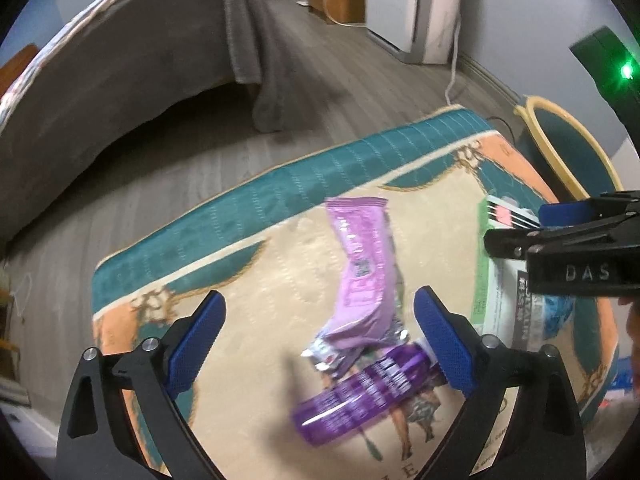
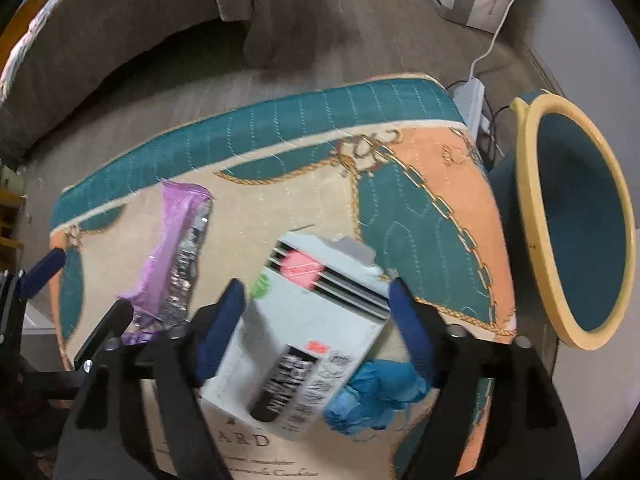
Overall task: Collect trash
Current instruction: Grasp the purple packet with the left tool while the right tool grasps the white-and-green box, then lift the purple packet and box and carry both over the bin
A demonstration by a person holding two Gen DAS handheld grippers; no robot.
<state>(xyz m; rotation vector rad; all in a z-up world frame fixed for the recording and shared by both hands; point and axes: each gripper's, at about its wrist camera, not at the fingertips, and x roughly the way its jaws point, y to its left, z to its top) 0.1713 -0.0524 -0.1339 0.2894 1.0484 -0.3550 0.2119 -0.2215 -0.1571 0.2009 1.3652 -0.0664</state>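
A pink-purple wrapper (image 1: pixel 364 264) (image 2: pixel 176 248) and a darker purple wrapper (image 1: pixel 360 396) lie on the patterned rug (image 1: pixel 260 300) (image 2: pixel 280 208). My left gripper (image 1: pixel 320 298) hovers open just above them, with the dark wrapper's end near its right pad (image 1: pixel 444 340). A white box (image 2: pixel 320 320) (image 1: pixel 500 300) sits tilted between the pads of my right gripper (image 2: pixel 316 287) (image 1: pixel 520 226), and both pads touch its sides. A crumpled blue wad (image 2: pixel 376 396) lies against the box on the right. The teal bin (image 1: pixel 572 148) with a yellow rim (image 2: pixel 528 208) stands off the rug's right edge.
A bed with a grey cover (image 1: pixel 120 80) runs along the far left. A white appliance (image 1: pixel 432 8) stands by the back wall, and its cord reaches a power strip (image 2: pixel 474 100) between rug and bin. Grey plank floor (image 1: pixel 340 80) lies beyond the rug.
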